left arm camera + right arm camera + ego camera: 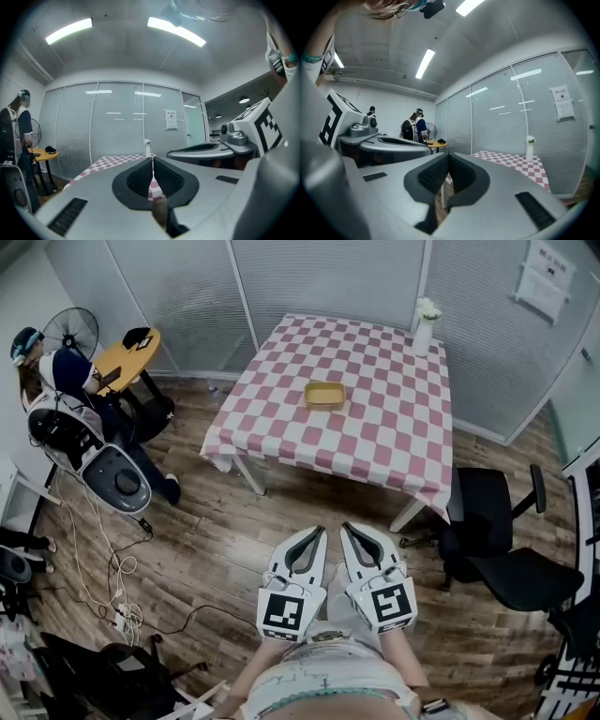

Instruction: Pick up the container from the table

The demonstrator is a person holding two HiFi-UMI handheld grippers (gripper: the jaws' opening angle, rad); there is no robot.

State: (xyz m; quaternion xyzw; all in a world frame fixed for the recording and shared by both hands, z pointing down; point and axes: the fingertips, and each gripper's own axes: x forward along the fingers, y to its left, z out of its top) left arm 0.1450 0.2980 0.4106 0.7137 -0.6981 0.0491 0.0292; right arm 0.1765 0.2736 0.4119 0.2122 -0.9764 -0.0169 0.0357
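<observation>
The left hand-held gripper [315, 532] is held out low in front of the person, its jaws pressed together with nothing between them. The right hand-held gripper [348, 527] just beside it is the same, closed and empty. The yellow container [324, 395] sits well apart from both, at their 12 o'clock, alone near the middle of the desk [281, 442] with its pink-and-white checked cloth. A white vase [424, 331] stands at the container's 1 o'clock, by the far corner.

The step in hand looks like the approach. To do it well I would come up square to the near edge and spread one gripper's jaws before arriving. Then I would go in at the rim, one jaw inside the wall and one outside. The office chair [497, 545] at 3 o'clock is worth skirting.

In the left gripper view the closed jaws stand in front of the desk's middle. In the right gripper view the desk top lies nearly edge-on, so the container cannot be picked out in either. Whether anything lies in it, I cannot tell.
</observation>
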